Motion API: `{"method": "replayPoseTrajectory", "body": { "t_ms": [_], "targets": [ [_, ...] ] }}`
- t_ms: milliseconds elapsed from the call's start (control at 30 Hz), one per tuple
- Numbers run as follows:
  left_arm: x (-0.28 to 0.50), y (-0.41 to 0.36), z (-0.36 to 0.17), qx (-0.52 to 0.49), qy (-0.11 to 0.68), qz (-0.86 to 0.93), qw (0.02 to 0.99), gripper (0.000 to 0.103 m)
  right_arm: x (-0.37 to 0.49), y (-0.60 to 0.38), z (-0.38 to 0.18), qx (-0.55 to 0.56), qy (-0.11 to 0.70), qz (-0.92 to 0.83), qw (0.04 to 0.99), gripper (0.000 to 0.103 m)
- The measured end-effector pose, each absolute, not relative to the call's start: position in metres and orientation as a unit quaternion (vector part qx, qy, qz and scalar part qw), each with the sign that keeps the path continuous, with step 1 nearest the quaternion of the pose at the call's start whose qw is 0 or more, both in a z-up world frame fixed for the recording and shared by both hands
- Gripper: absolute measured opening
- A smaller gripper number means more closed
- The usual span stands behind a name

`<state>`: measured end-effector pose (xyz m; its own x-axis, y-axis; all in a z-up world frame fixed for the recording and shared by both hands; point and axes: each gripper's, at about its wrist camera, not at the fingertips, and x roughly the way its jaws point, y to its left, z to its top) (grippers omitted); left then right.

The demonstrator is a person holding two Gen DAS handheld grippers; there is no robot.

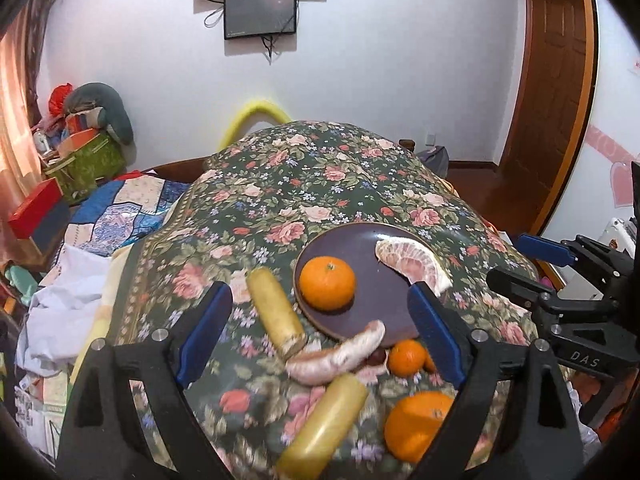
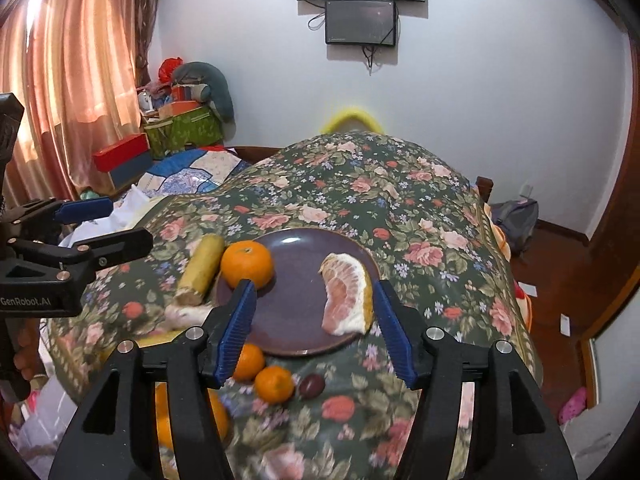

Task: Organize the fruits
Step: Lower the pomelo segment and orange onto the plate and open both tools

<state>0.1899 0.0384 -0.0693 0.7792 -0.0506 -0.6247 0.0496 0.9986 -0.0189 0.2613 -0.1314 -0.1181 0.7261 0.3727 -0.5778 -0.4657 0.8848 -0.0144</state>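
A floral cloth (image 1: 280,184) covers the whole table, and on it sits a dark purple plate (image 2: 296,280). Both tools hang above the cloth with nothing between their jaws: the left gripper (image 1: 320,332) stands wide apart, and the right gripper (image 2: 314,328) is parted too, holding nothing. On the plate lie a peeled pomelo wedge (image 2: 348,300), just ahead of the right gripper's right finger, and an orange (image 1: 327,283) at the plate's left side, ahead of the left gripper's gap. Off the plate, a second pomelo piece (image 1: 336,356) leans against its near rim between the left gripper's fingers, flanked by two yellowish cylinders (image 1: 276,312) on the cloth. Nearer still lie a large orange (image 1: 416,424), two small tangerines (image 2: 274,384) and a dark plum (image 2: 312,386), all below the right gripper's fingers.
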Motion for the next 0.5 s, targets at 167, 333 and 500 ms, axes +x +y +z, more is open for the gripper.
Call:
{"method": "replayPoseTrajectory", "body": {
  "t_ms": [167,333,500],
  "targets": [
    [0.163,0.042,-0.070,-0.002,0.328,-0.022,0.944,0.091,0.243,-0.130,-0.122,-0.074,0.294,0.225,0.926,0.064],
    [0.142,0.047,-0.078,-0.006,0.334,-0.020,0.942,0.091,0.226,-0.124,-0.130,-0.081,0.299,0.223,0.924,0.064],
    [0.126,0.053,-0.095,-0.012,0.349,-0.015,0.937,0.091,0.209,-0.115,-0.144,-0.079,0.316,0.231,0.917,0.064]
  ]
}}
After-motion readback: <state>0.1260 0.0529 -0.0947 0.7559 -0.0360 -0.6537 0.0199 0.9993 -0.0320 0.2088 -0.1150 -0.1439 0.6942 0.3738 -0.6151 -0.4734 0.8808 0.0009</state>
